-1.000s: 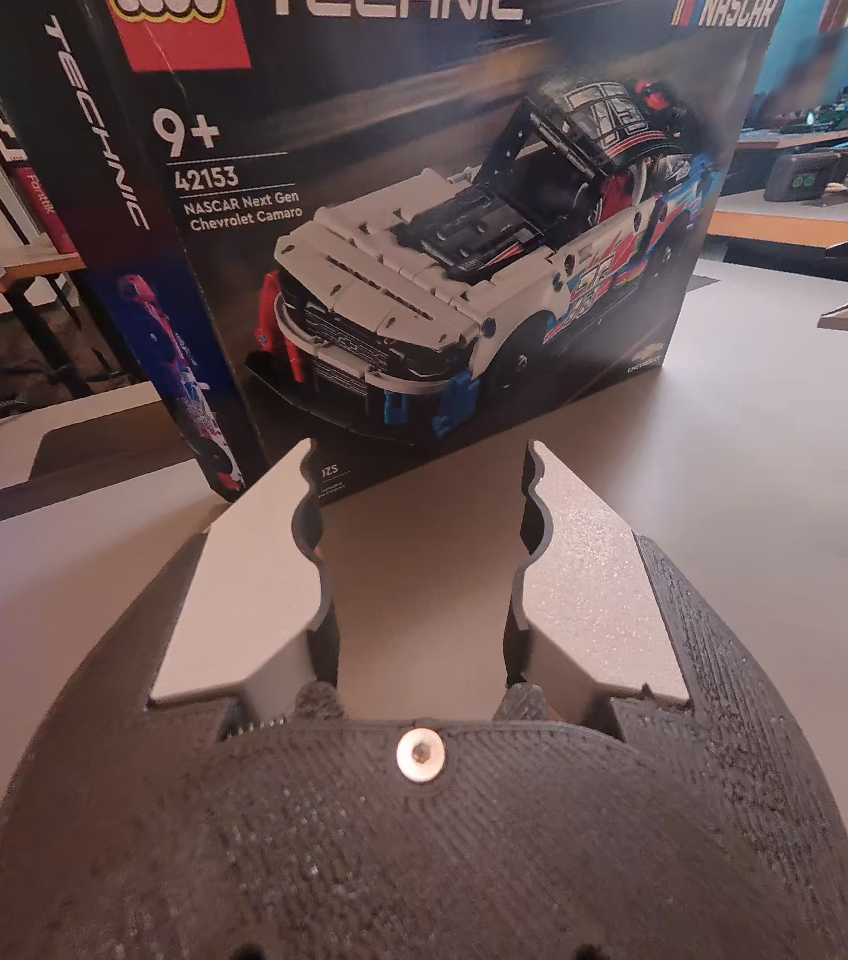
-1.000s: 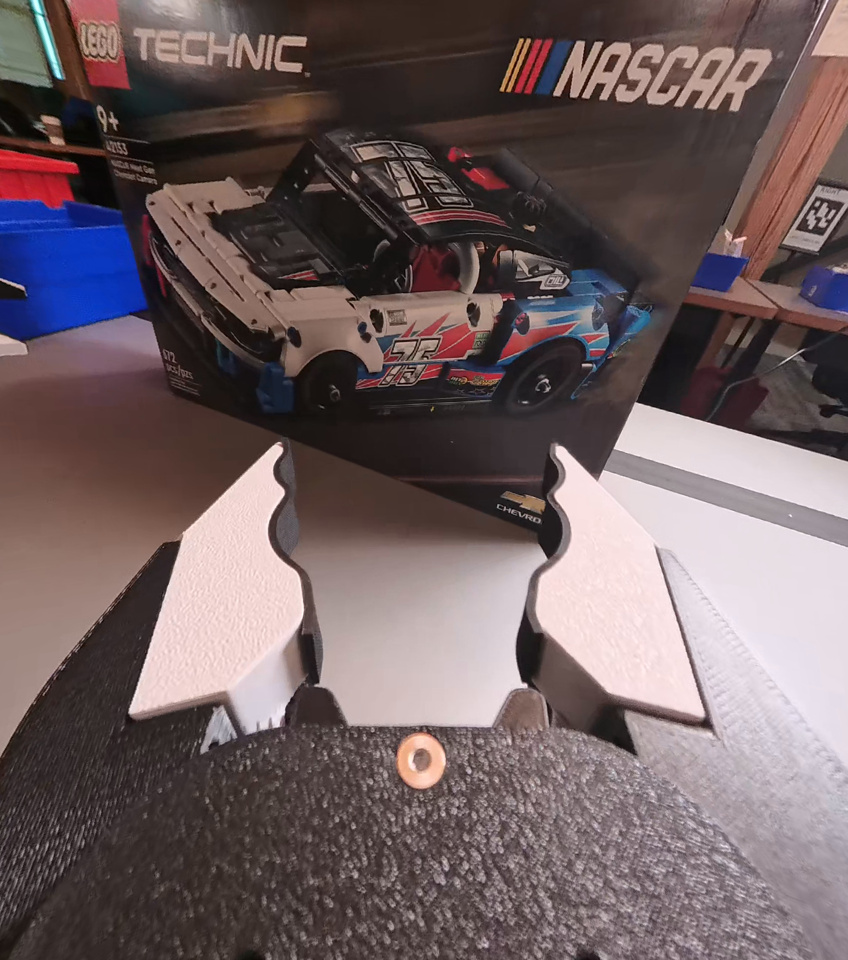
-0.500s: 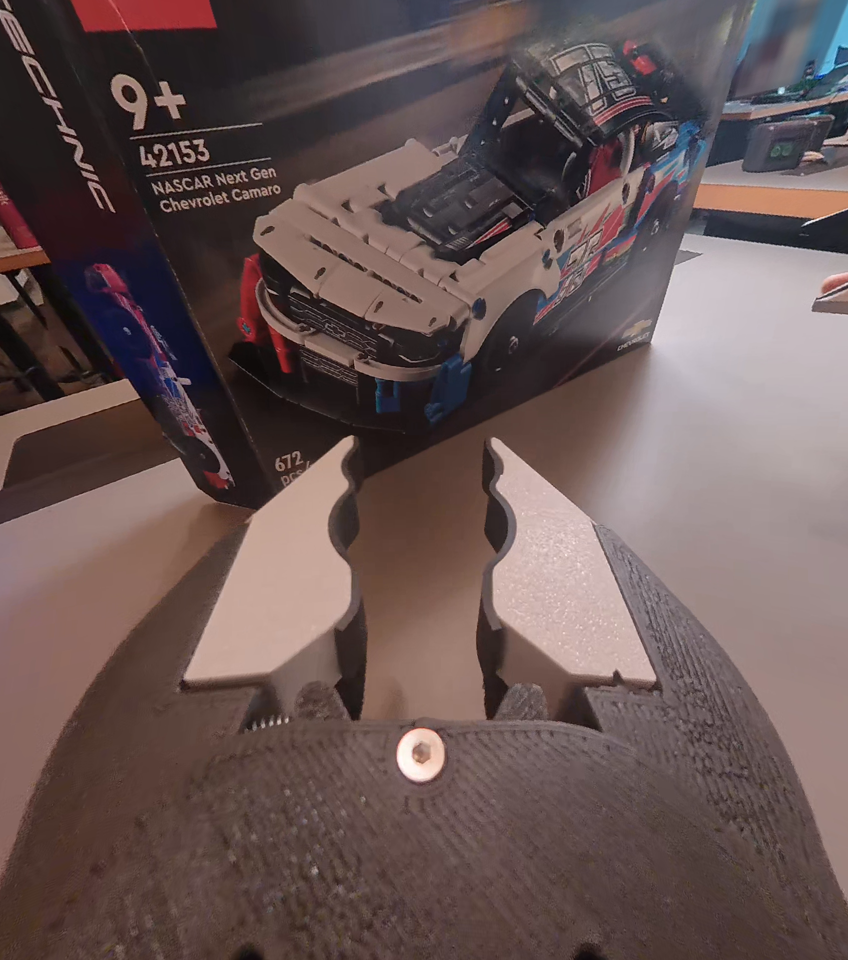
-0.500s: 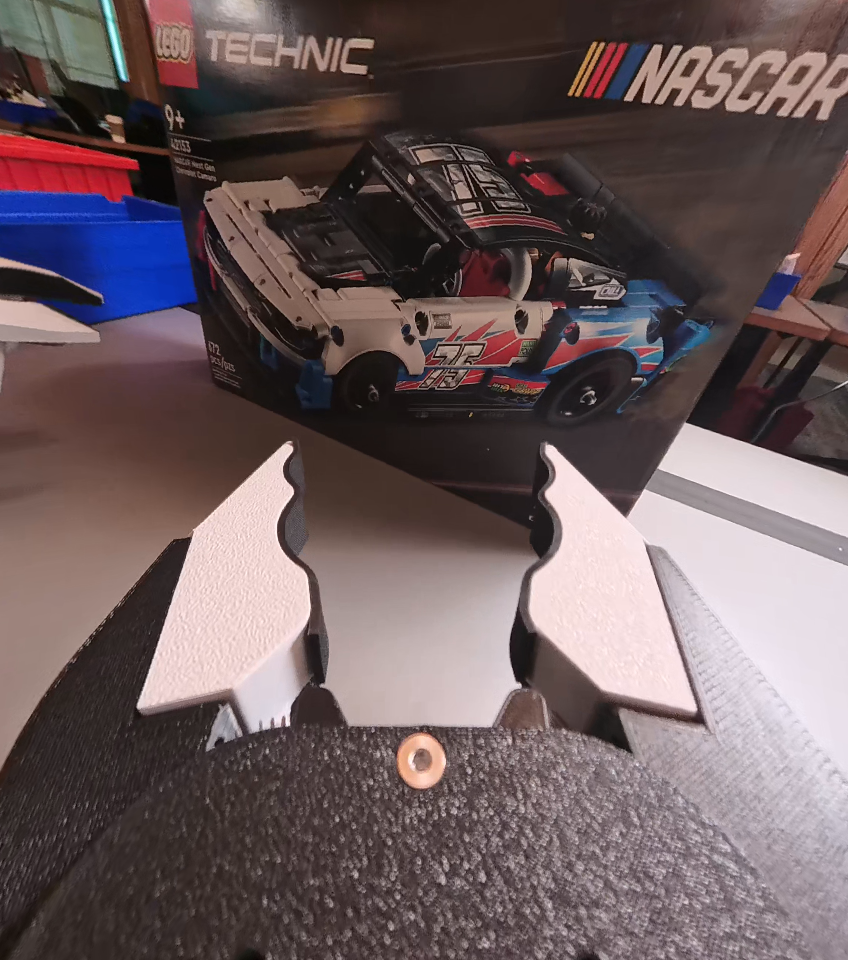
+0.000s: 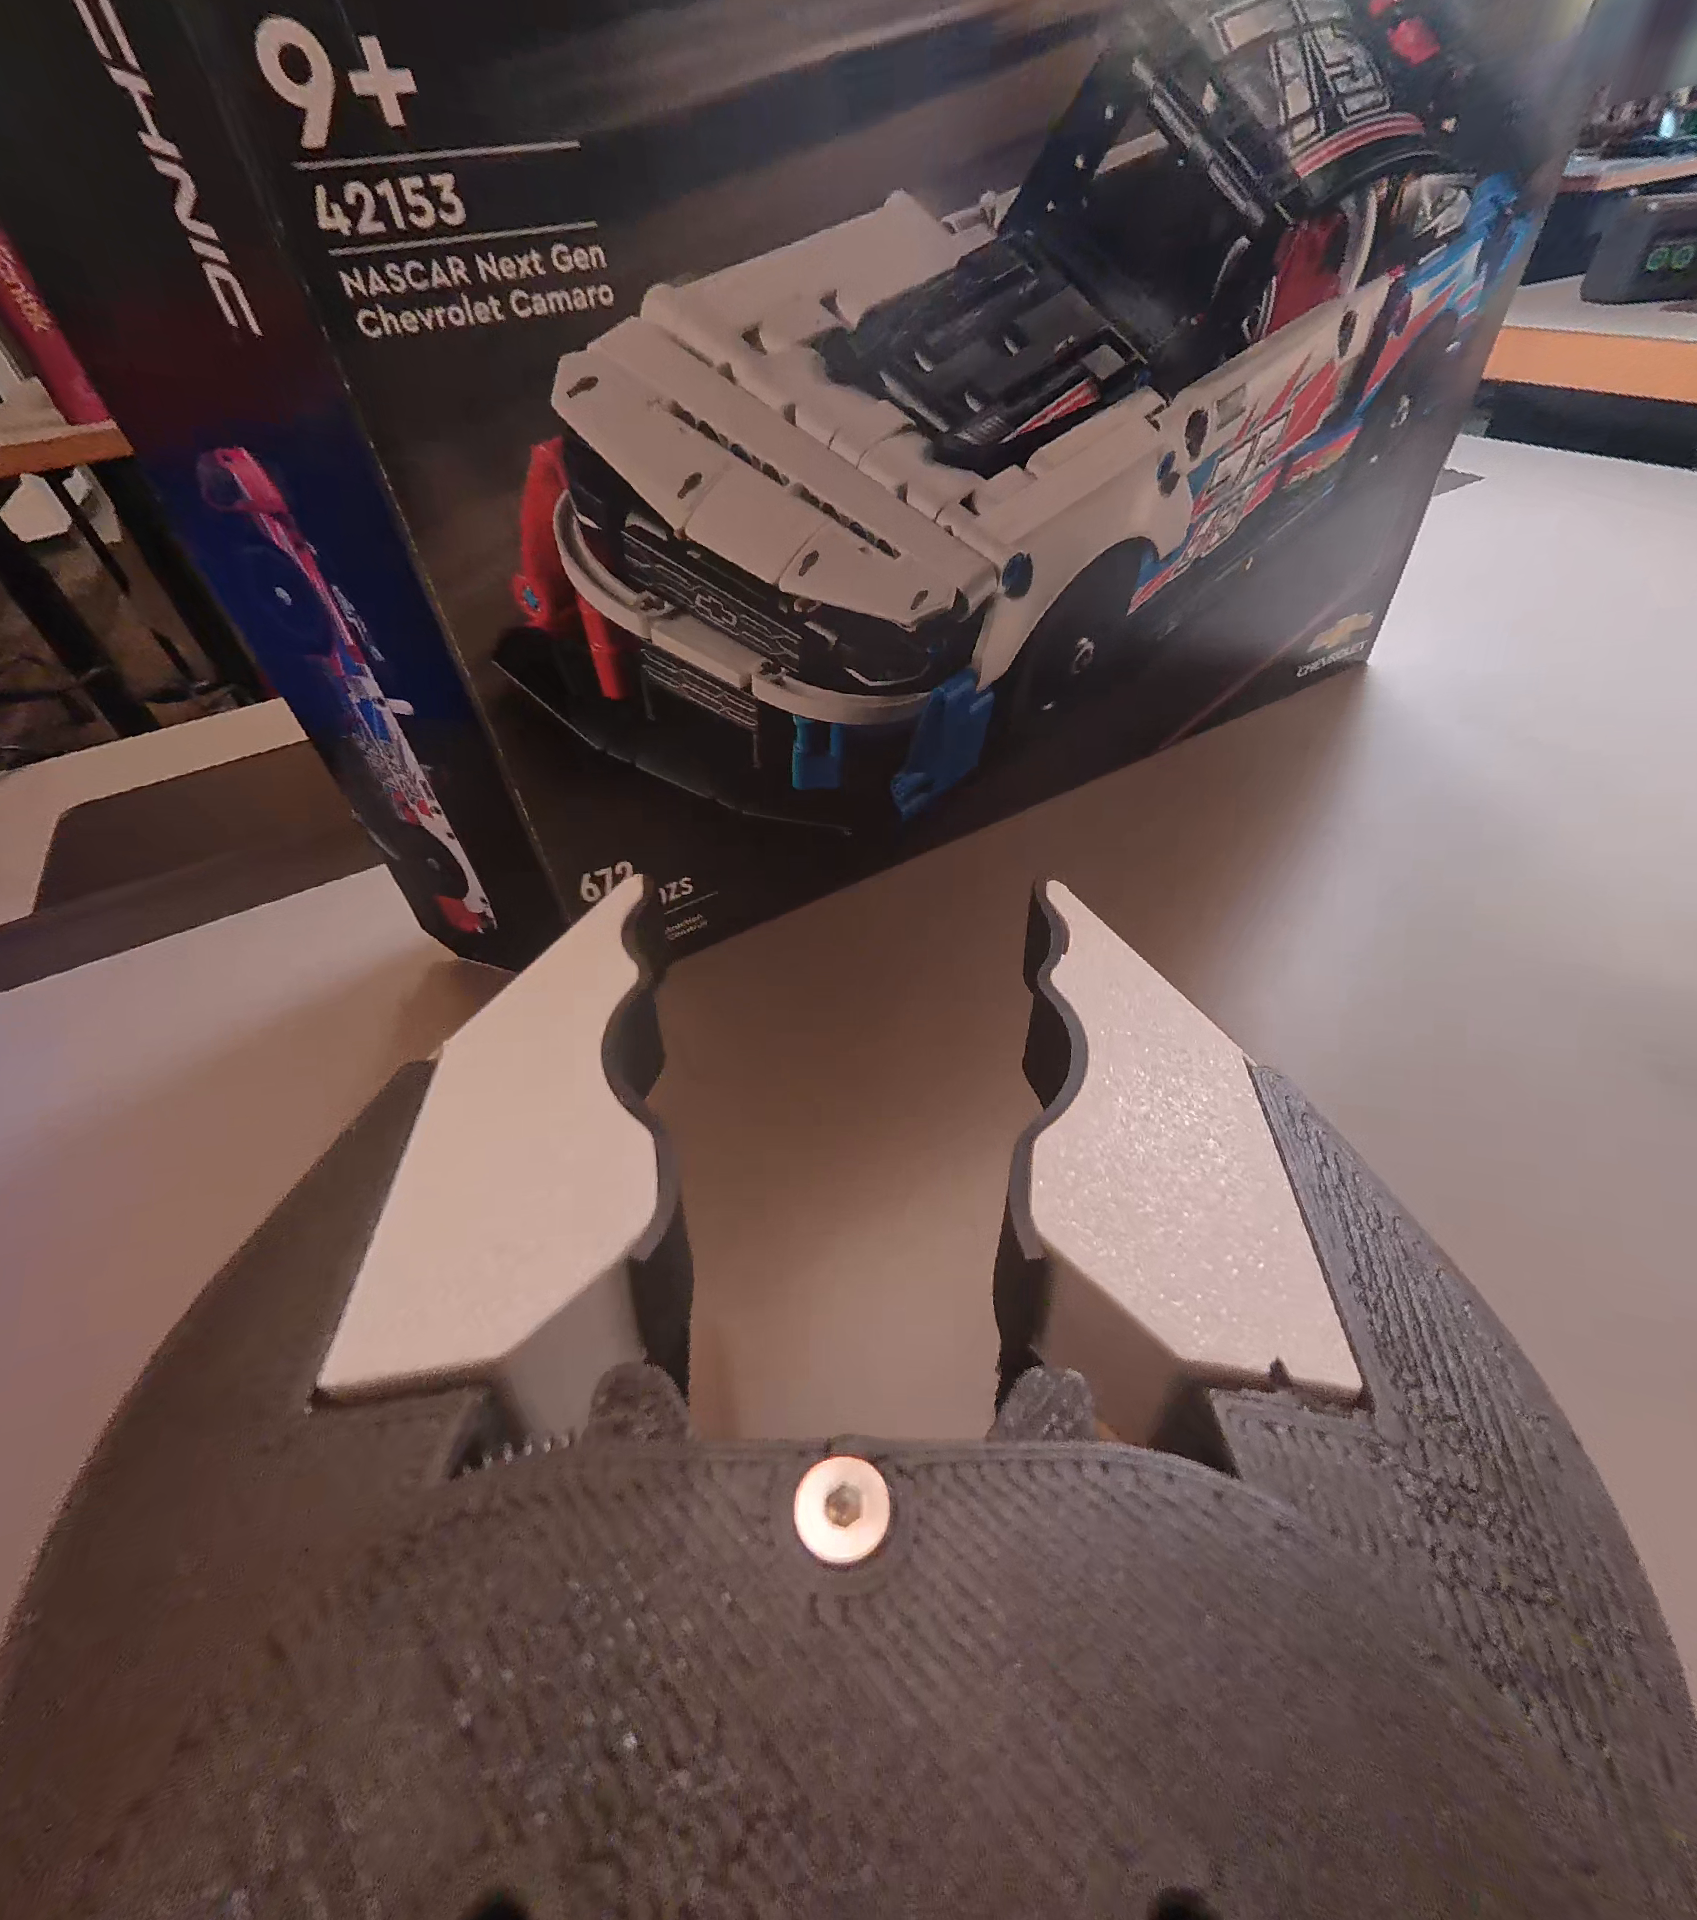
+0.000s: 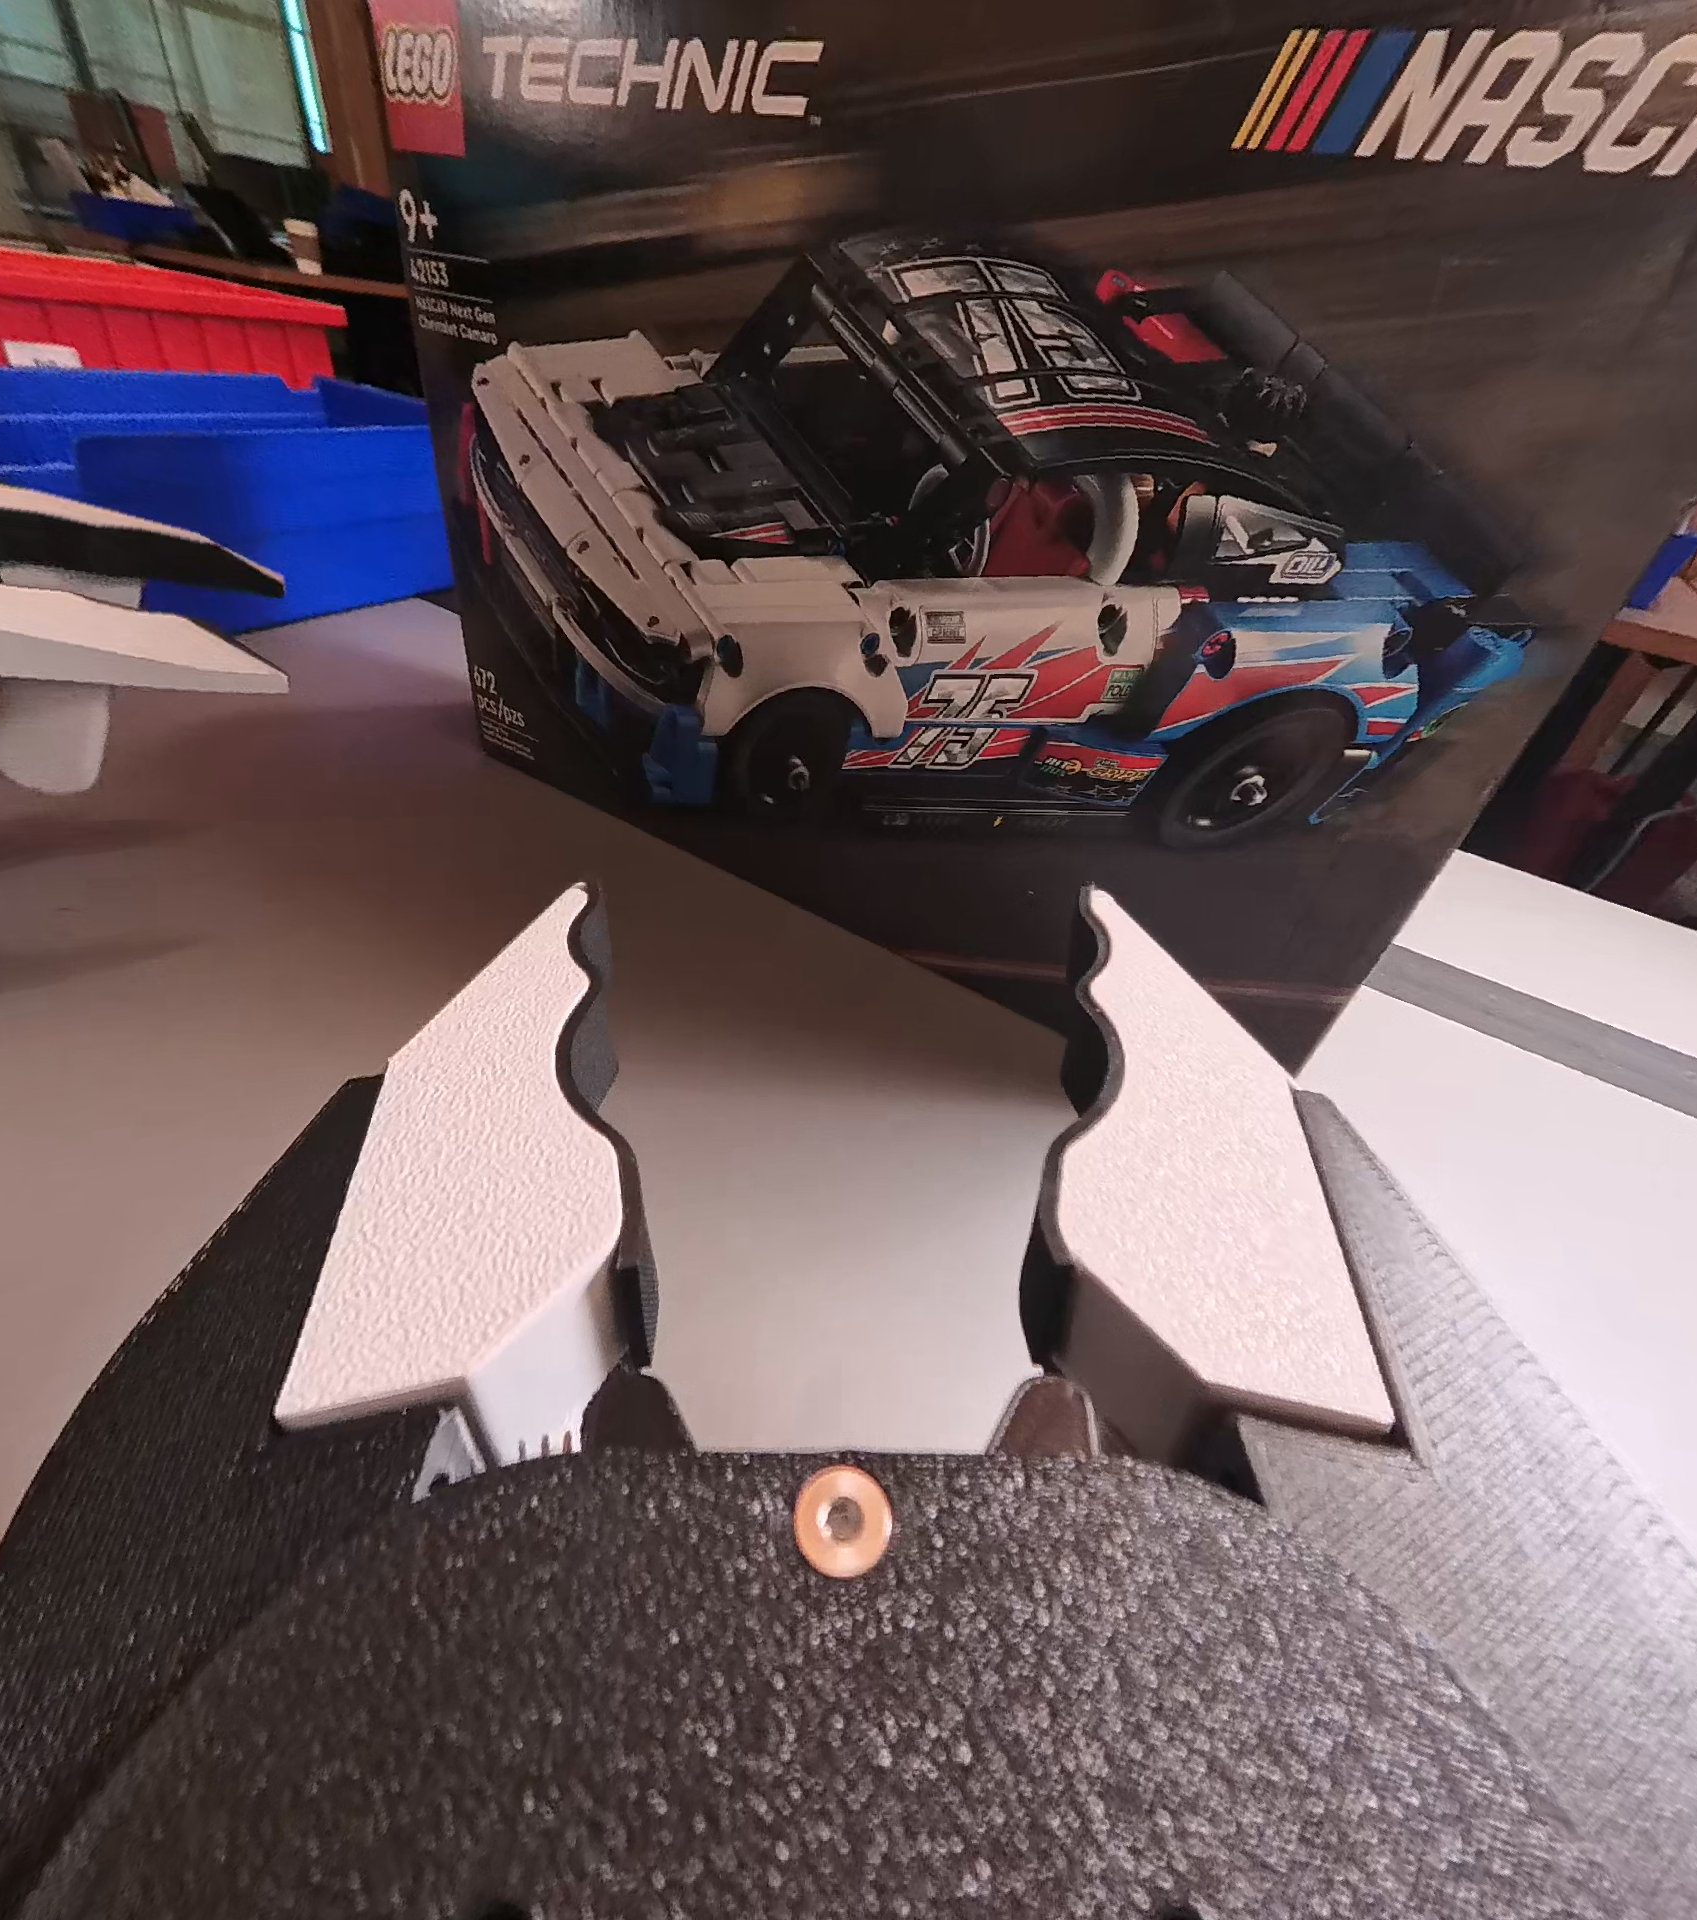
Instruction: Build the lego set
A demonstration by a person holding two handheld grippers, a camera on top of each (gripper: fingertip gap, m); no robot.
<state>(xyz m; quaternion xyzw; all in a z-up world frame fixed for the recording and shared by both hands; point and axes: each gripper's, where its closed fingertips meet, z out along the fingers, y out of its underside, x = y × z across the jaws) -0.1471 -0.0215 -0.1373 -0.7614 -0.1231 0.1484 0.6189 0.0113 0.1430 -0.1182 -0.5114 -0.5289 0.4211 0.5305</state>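
Note:
A large dark lego set box [image 5: 823,436] with a white, blue and red race car pictured on it stands upright on the light table [image 5: 1343,987]. It also fills the right wrist view [image 6: 1031,520]. My left gripper [image 5: 839,909] is open and empty, low over the table just in front of the box's lower left corner. My right gripper [image 6: 839,914] is open and empty, in front of the box's lower right part. The left gripper also shows at the left edge of the right wrist view [image 6: 96,623], held by a hand.
Blue [image 6: 231,488] and red [image 6: 96,322] plastic bins stand behind the table at the left. A dark strip [image 6: 1602,1029] crosses the table at the right. Other desks [image 5: 1654,353] and a dark device [image 5: 1675,249] stand in the background.
My left gripper narrowed half a second ago and has opened wide again. Both grippers have shifted slightly relative to the box; the left gripper shows farther into the right wrist view.

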